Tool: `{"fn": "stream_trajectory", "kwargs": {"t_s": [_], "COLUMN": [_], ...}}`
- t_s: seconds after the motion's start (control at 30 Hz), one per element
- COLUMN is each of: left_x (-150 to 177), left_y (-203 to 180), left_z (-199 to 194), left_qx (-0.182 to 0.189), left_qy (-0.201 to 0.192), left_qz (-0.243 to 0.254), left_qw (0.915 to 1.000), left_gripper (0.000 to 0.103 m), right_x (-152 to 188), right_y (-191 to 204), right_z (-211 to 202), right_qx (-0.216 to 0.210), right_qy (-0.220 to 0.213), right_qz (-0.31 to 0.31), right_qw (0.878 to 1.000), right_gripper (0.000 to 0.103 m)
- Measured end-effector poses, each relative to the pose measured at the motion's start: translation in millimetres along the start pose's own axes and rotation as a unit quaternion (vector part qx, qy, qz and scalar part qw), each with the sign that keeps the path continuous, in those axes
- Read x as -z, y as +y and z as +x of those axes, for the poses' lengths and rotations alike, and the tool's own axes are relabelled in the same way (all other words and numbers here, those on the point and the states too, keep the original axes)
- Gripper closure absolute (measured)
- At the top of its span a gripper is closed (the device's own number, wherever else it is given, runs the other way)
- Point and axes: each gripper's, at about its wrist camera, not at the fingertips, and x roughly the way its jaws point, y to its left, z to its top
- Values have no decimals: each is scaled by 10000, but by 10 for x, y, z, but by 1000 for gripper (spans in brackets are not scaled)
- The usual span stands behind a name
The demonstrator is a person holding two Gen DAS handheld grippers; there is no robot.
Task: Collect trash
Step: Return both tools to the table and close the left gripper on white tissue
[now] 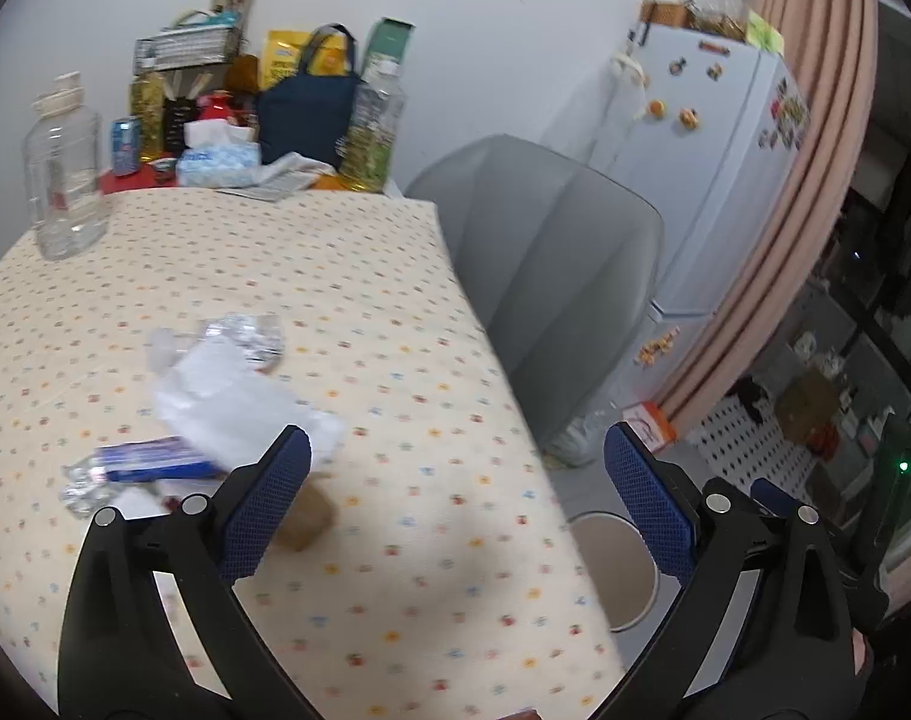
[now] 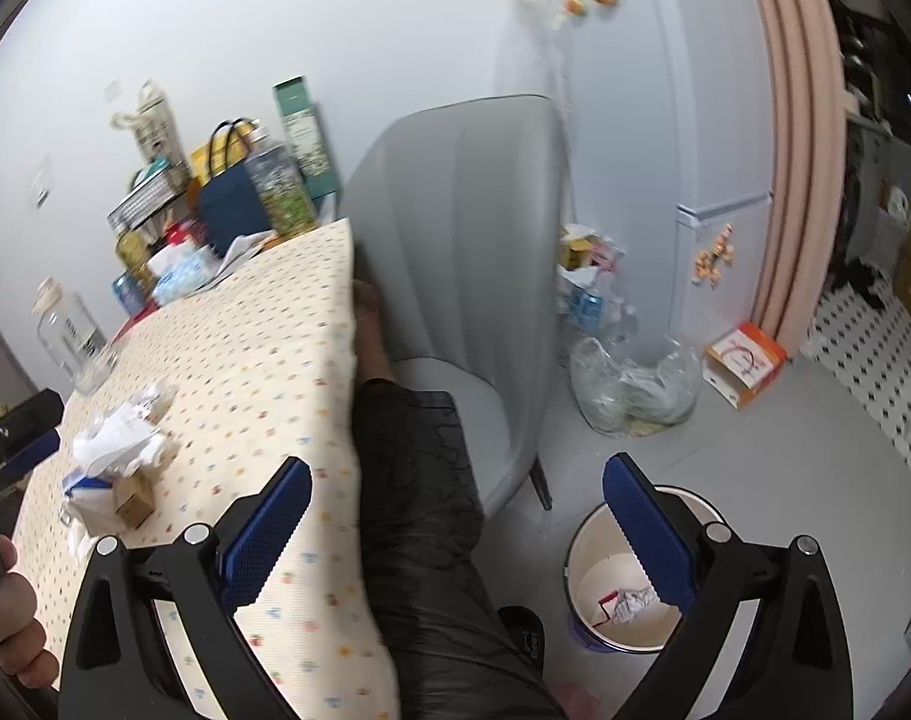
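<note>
Both tools hung wide open and empty over the near right edge of the counter (image 1: 365,276), its dotted cloth carrying what trash was left to collect. The left tool (image 1: 455,468) faced the litter, which sat toward the counter's near left: a crumpled white tissue (image 1: 233,396) with a crushed clear wrapper (image 1: 245,333) behind it, a blue-and-white packet (image 1: 149,459) lying with its long axis roughly across the view, and a small brown box (image 1: 308,519) just beside the tool's left finger. The right tool (image 2: 455,498) straddled the counter's right edge, one finger over the cloth and the other above the white bin (image 2: 599,564) on the floor, where some crumpled paper already lay. The pile lay well to its left, so the left tool looked the nearer, with the brown box the closest piece.
</note>
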Motion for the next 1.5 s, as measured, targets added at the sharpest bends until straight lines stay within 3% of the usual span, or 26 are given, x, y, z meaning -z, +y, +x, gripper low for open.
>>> {"fn": "stream_trajectory", "kwargs": {"t_s": [0.1,0.4,0.63,0.77,0.97,1.1,1.3,1.33,1.37,1.4,1.43,1.5], "left_x": [20,204,401,510,644,713,776,773,771,763,764,766], "left_y": [179,797,1263,1409,1555,1585,1568,1553,1551,1562,1590,1603], "left_z": [-94,-271,-353,-390,-347,-257,-127,-117,-106,-101,-101,-122], "left_qx": [-14,-563,-631,-756,-884,-871,-1189,-1284,-1343,-1370,-1271,-1234], "left_qy": [-102,-98,53,107,305,512,729,749,783,805,849,829], "left_qz": [-118,-513,-987,-993,-992,-995,-816,-727,-678,-669,-737,-724], "left_qw": [9999,9970,9931,9921,9907,9899,9869,9862,9855,9850,9855,9862], "left_gripper": [6,6,7,8,20,29,45,60,67,85,94,97], "right_x": [26,80,108,128,213,294,344,347,348,354,361,382], "right_y": [234,843,1200,1374,1627,1780,1940,1964,1986,2023,2061,2144], "right_z": [14,4,84,106,166,185,246,270,286,302,311,329], "right_qx": [-206,-782,-1017,-1088,-1258,-1414,-1552,-1574,-1605,-1656,-1688,-1737], "right_qy": [77,139,266,317,480,581,663,705,733,762,764,769], "right_qz": [-158,-795,-1074,-1311,-1532,-1691,-1814,-1816,-1813,-1824,-1849,-1900], "right_qw": [9996,9937,9886,9849,9790,9737,9688,9681,9675,9662,9651,9632], "right_gripper": [8,8,8,8,8,8,8,8,8,8,9,9]}}
